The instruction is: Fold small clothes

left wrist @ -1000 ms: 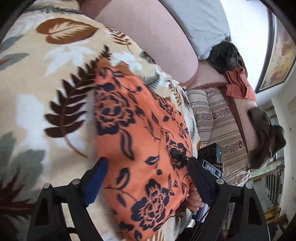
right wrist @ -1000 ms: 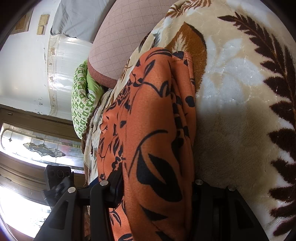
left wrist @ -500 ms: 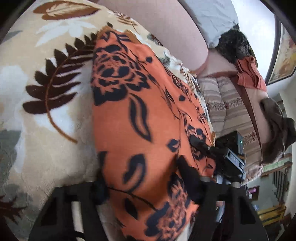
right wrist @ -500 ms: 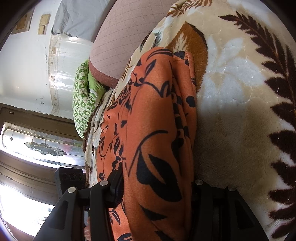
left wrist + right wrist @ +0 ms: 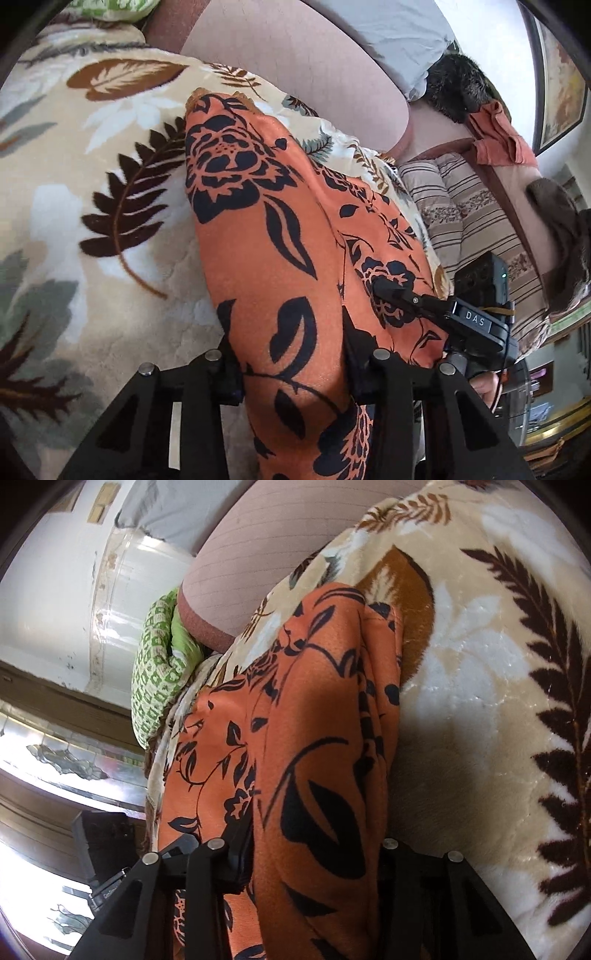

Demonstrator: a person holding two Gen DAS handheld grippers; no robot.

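I see an orange garment (image 5: 266,258) with black roses and leaves (thick, fleecy) lying on the leaf-print blanket (image 5: 74,206), long axis running from 6 toward 11 o'clock. My left gripper (image 5: 291,373) has just been closing and pinches its near end; my right gripper (image 5: 314,853), also closing, pinches another bunched edge.
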